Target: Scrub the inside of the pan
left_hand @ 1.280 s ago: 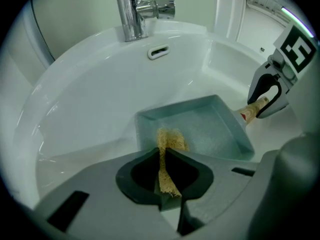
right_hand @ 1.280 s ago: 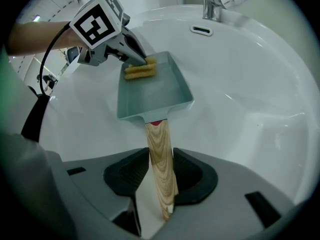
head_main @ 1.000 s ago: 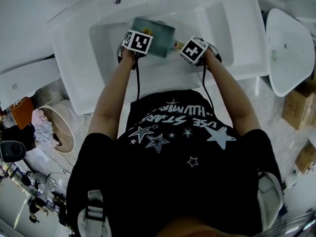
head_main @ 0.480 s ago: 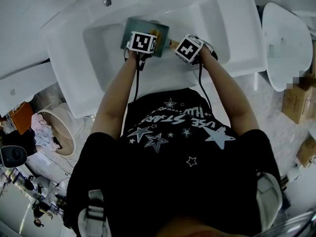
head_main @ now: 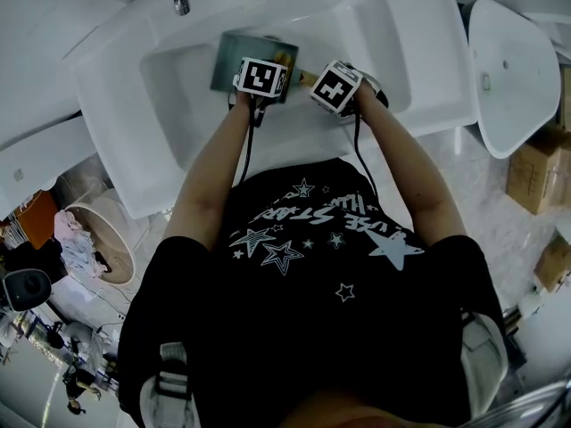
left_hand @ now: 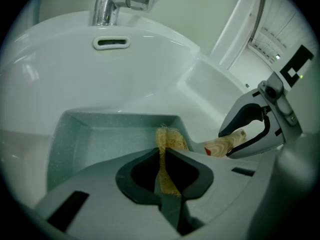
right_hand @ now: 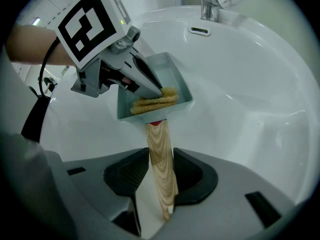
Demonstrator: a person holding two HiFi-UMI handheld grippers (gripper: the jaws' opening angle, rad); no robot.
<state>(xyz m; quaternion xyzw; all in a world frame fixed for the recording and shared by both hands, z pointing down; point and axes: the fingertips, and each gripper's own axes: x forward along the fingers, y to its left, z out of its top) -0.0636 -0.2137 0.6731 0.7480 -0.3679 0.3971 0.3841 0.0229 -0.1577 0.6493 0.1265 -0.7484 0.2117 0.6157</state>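
A square teal pan [head_main: 230, 56] with a wooden handle [right_hand: 161, 169] lies in the white sink [head_main: 357, 25]. My left gripper [left_hand: 164, 156] is shut on a yellow fibrous scrub pad [left_hand: 167, 149]. The pad rests inside the pan against the wall on the handle side [right_hand: 152, 103]. My right gripper [right_hand: 161, 184] is shut on the wooden handle near its end and points steeply down. In the head view the left gripper [head_main: 268, 65] hangs over the pan's right part, and the right gripper [head_main: 312, 80] sits just right of it. The pan [left_hand: 110, 139] holds nothing else.
The chrome tap [left_hand: 115, 1] and an overflow slot [left_hand: 111, 43] are at the sink's far side. A second white basin [head_main: 508, 69] stands to the right, with cardboard boxes [head_main: 535, 172] beyond it. A round bin with cloths [head_main: 98, 234] sits on the floor at left.
The left gripper has slid the scrub pad across the pan from its left side toward the handle side. The right gripper has kept its hold on the handle.
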